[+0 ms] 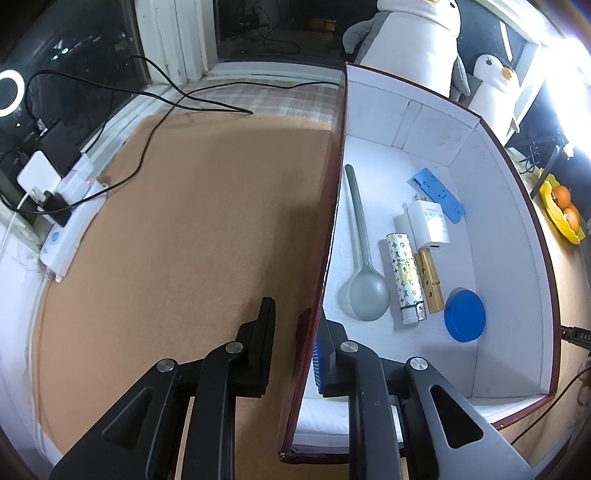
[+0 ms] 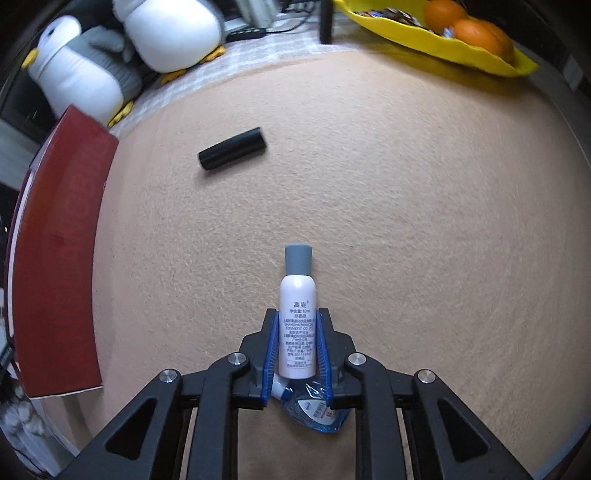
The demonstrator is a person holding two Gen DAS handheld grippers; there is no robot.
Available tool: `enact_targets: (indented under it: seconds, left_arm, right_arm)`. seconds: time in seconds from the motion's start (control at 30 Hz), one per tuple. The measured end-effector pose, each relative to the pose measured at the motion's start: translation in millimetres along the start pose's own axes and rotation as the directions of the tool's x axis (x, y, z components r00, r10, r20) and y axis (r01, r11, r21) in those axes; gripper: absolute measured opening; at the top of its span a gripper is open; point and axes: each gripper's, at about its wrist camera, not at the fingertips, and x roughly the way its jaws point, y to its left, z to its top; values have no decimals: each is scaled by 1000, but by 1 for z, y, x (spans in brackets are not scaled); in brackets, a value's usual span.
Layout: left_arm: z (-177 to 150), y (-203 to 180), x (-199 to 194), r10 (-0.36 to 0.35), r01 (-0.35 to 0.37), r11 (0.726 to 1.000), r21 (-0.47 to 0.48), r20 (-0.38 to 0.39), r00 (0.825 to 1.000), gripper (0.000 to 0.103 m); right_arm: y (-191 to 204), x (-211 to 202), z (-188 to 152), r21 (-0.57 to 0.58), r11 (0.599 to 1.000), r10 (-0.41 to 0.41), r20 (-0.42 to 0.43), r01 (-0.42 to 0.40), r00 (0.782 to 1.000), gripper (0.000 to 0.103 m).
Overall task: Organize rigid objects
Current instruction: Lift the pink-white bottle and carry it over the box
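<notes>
A red box with a white inside (image 1: 476, 229) holds a grey spoon (image 1: 364, 273), a patterned lighter (image 1: 404, 277), a wooden clothespin (image 1: 432, 280), a white charger (image 1: 430, 221), a blue flat piece (image 1: 437, 194) and a blue lid (image 1: 464, 314). My left gripper (image 1: 297, 328) is open, its fingers straddling the box's left wall. My right gripper (image 2: 297, 332) is shut on a small white spray bottle with a grey cap (image 2: 296, 314), lying on the tan mat. A black tube (image 2: 232, 148) lies farther out. A small blue-capped bottle (image 2: 314, 410) lies under the gripper.
The box's red outer wall (image 2: 55, 258) stands left in the right wrist view. A yellow tray with oranges (image 2: 443, 33) sits far right. Plush penguins (image 2: 92, 66) stand behind. A power strip with cables (image 1: 70, 221) lies left of the mat.
</notes>
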Motion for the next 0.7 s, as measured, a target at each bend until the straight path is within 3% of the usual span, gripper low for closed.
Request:
enact_targets:
  seconds: [0.33, 0.7]
  left_arm:
    - [2, 0, 3, 29, -29, 1000, -11, -4, 1000, 17]
    - [5, -4, 7, 49, -50, 999, -12, -13, 999, 17]
  right_arm:
    - [23, 1, 14, -55, 996, 71, 35, -69, 997, 18]
    - [69, -39, 22, -170, 975, 166, 114, -145, 980, 18]
